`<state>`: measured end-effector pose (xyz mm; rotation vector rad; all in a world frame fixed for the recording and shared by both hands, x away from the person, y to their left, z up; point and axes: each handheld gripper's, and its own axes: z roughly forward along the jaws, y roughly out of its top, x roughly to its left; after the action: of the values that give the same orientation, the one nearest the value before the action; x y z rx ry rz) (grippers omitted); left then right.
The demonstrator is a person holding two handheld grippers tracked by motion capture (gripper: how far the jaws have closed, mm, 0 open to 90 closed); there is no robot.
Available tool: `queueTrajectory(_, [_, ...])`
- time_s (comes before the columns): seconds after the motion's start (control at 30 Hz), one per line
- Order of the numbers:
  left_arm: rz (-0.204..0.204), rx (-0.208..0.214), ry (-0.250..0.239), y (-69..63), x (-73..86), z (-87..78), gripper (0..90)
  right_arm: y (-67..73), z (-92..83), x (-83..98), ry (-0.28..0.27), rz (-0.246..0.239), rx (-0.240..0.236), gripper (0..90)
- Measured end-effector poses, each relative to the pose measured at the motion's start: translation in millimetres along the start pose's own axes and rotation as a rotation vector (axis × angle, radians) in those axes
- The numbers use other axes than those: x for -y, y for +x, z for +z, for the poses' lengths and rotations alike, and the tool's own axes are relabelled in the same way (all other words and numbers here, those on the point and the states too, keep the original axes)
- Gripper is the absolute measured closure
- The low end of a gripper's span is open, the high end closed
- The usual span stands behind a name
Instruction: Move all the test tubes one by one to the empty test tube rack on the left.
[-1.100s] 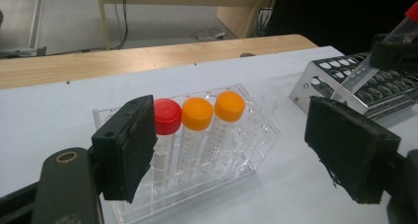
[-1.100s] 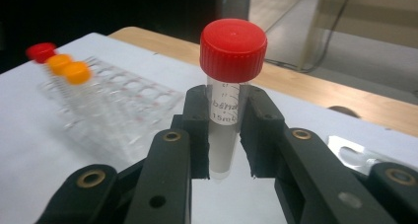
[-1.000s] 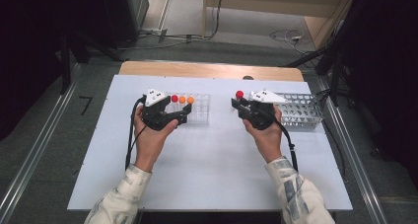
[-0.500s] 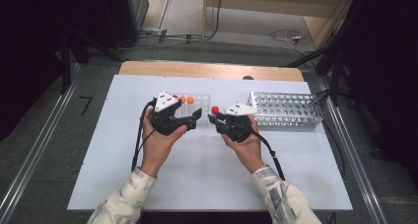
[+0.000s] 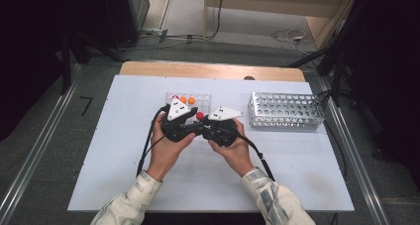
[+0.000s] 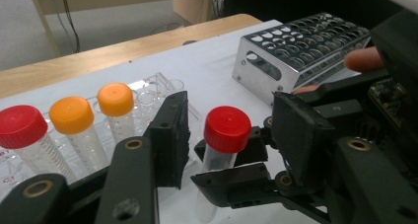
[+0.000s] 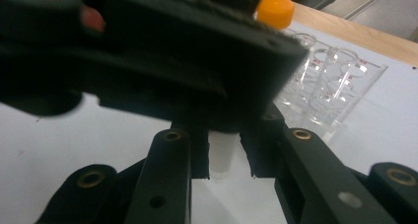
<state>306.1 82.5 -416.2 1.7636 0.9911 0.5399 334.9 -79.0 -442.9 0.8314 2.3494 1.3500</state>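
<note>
Nearest the camera in the high view, two forearms in pale patterned sleeves (image 5: pixel 138 197) are seen coming in from the bottom edge, and the two hand-held grippers are brought close together near the middle of the white table (image 5: pixel 99 175).

The right gripper (image 7: pixel 224 157) is clamped on a red-capped tube (image 6: pixel 226 135): in the right gripper view the clear body of the tube is pinched between the two black pads, and in the left gripper view the same tube is seen held upright by the other tool's jaws below its cap. The left gripper (image 6: pixel 229 128) is held with its jaws apart, one pad on each side of the tube's red cap, and no contact with the cap can be made out. In the right gripper view the upper part of the frame is covered by the blurred black body of the left gripper.

Just behind the grippers, a clear plastic rack (image 5: pixel 200 98) is set on the table. In the left gripper view one further red-capped tube (image 6: pixel 24 135) and two orange-capped tubes (image 6: pixel 116 105) are seen standing in it, with empty wells beside them.

Farther to the right, well apart from the clear rack, a perforated metal rack (image 5: pixel 286 110) is placed on the table. Beyond the white surface a wooden edge (image 5: pixel 213 70) is visible, and cables (image 5: pixel 287 35) are seen on the floor behind.
</note>
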Motion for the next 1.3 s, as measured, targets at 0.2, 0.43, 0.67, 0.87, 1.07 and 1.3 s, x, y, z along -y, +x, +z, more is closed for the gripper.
queueTrajectory(0.2, [0.006,-0.01,-0.004,2.1,0.7,-0.9,67.0,1.8,1.0,-1.1,0.002,-0.008,-0.006,71.3])
queueTrajectory(0.43, [0.006,-0.01,-0.012,3.7,1.5,-1.9,70.9,2.0,0.7,-1.3,0.004,-0.008,-0.005,71.0])
queueTrajectory(0.67, [-0.02,0.003,-0.028,5.9,-0.2,-5.6,71.2,3.5,-4.1,-1.8,-0.021,-0.004,-0.012,45.0])
queueTrajectory(0.87, [-0.049,0.0,-0.037,12.2,-2.7,-11.5,71.3,-2.8,-14.7,0.7,-0.043,0.016,0.011,28.4])
queueTrajectory(1.07, [-0.076,-0.027,-0.06,23.1,-9.2,-23.1,71.3,-13.0,-29.8,6.8,-0.058,0.056,0.015,25.6])
queueTrajectory(1.3, [-0.095,-0.044,-0.072,32.2,-12.1,-30.0,71.2,-22.2,-41.6,16.3,-0.06,0.078,0.03,25.6])
